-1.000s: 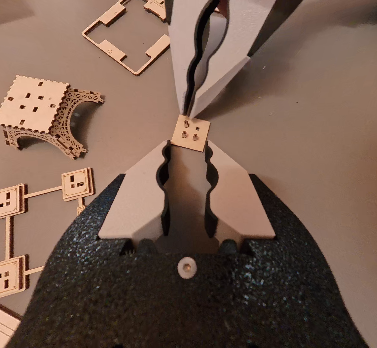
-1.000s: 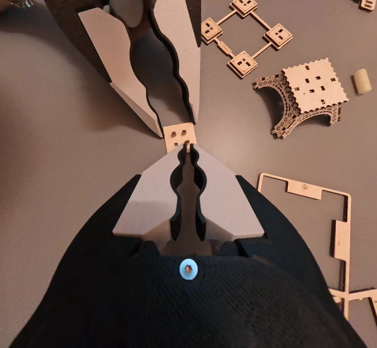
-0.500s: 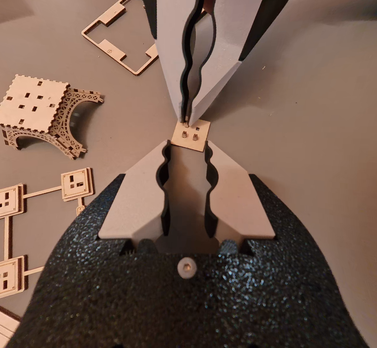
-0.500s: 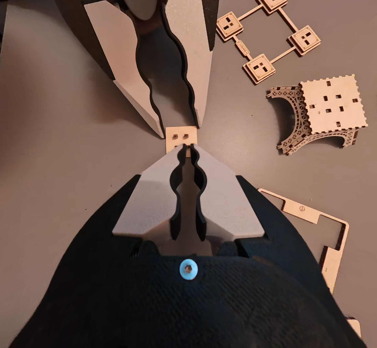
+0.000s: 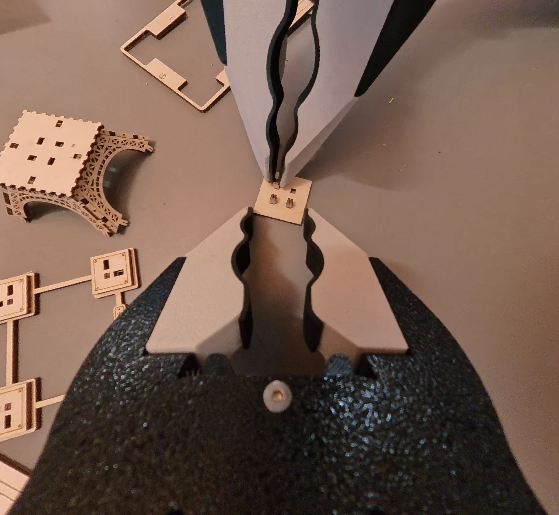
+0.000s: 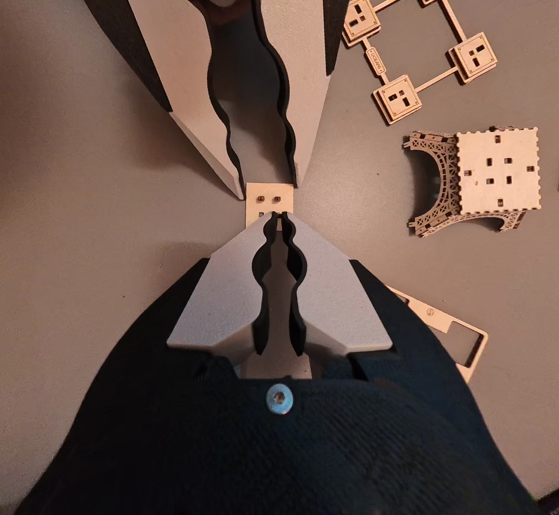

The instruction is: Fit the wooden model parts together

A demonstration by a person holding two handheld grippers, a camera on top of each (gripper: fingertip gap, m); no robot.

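A small square wooden plate (image 5: pixel 298 198) lies on the grey table, with two tiny pegs standing in its slots and one slot empty. My left gripper (image 5: pixel 276 213) has its jaws set wide, and its tips press the plate's two near corners. It also shows in the right wrist view (image 6: pixel 267 192). My right gripper (image 6: pixel 277 214) comes from the far side in the left wrist view (image 5: pixel 276 179). It is shut on a small wooden peg (image 5: pixel 276 185), whose lower end sits at the plate's far left corner. The plate also shows in the right wrist view (image 6: pixel 269 202).
A built lattice arch base with a square slotted top (image 5: pixel 51 162) stands to the left (image 6: pixel 496 174). A frame of linked square pieces (image 5: pixel 112 276) lies nearer (image 6: pixel 420 44). An emptied wooden sheet frame (image 5: pixel 169 62) lies beyond (image 6: pixel 438 328). More sheets lie at the edges. Less than 4 cm separates the two grippers' tips.
My right gripper has come closer and lower, bringing the peg down onto the plate. My left gripper and the plate have stayed put.
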